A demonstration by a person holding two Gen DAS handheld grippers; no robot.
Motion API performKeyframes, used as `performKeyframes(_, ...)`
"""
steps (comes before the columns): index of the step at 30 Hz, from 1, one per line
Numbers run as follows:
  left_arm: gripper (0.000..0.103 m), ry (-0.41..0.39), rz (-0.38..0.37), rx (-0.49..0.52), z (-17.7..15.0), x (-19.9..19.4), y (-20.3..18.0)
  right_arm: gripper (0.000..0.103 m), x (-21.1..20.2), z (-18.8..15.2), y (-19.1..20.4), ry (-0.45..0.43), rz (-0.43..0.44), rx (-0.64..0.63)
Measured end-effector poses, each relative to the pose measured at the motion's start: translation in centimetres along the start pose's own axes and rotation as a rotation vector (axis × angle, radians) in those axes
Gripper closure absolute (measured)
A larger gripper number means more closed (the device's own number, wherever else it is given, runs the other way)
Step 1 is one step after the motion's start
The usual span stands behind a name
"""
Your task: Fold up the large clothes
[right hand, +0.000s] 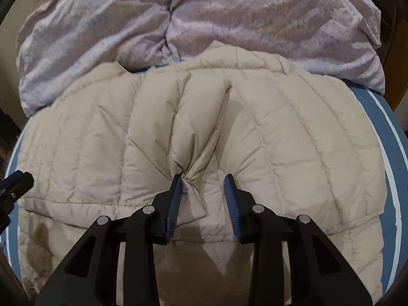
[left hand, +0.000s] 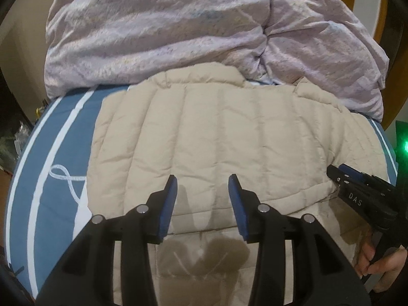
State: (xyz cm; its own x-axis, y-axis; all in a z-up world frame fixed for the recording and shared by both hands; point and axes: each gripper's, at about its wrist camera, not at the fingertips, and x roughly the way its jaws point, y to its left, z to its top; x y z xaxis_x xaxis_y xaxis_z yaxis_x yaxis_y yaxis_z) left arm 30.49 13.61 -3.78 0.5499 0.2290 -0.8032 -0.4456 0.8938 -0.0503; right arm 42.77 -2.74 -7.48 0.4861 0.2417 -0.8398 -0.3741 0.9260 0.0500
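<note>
Beneath both spread grippers, left (left hand: 202, 182) and right (right hand: 203, 181): beige jacket (right hand: 267, 140).

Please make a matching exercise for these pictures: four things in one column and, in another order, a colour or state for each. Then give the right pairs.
Things:
1. puffer jacket
2. duvet
3. bed sheet
4. left gripper

Descriptions:
A. blue with white stripes
B. jaws open, holding nothing
C. beige, quilted, lying flat on the bed
D. lilac, crumpled, heaped behind the jacket

Pairs: 1-C, 2-D, 3-A, 4-B
</note>
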Motion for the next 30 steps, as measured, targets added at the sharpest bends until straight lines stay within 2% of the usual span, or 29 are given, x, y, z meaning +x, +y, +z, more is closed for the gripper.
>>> performKeyframes(11, 0.060, 0.036, 0.046, -0.036, -0.6, 2.8, 1.9, 0.067, 0.6, 0.3, 0.0, -0.001, -0.010, 0.003)
performKeyframes(14, 0.058, 0.049, 0.068, -0.048, -0.8, 3.9, 2.4, 0.067, 0.7, 0.3, -0.2, -0.006, -0.003, 0.010)
performKeyframes(18, 0.057, 0.051, 0.061, -0.052, -0.9, 3.6, 2.5, 0.064, 0.5, 0.2, -0.5, -0.003, 0.035, 0.012)
performKeyframes(19, 0.055, 0.051, 0.052, -0.054, -0.9, 3.3, 2.7, 0.062, 0.3, 0.3, -0.8, 0.001, 0.060, 0.014)
performKeyframes(20, 0.053, 0.050, 0.043, -0.057, -1.0, 2.9, 2.8, 0.054, 0.0, 0.3, -1.0, 0.003, 0.075, 0.017)
performKeyframes(21, 0.049, 0.045, 0.033, -0.060, -1.2, 2.3, 3.2, 0.041, -0.5, 0.2, -1.3, 0.001, 0.093, 0.023)
performKeyframes(23, 0.047, 0.035, 0.023, -0.063, -1.7, 1.2, 3.9, 0.023, -1.9, 0.0, -1.8, -0.029, 0.099, 0.023)
performKeyframes(24, 0.046, 0.033, 0.019, -0.064, -1.9, 0.8, 4.2, 0.020, -2.5, -0.2, -1.9, -0.041, 0.095, 0.016)
performKeyframes(30, 0.046, 0.035, -0.025, -0.096, -4.3, -2.1, 7.3, 0.020, -6.1, -2.1, -3.6, -0.052, 0.102, -0.006)
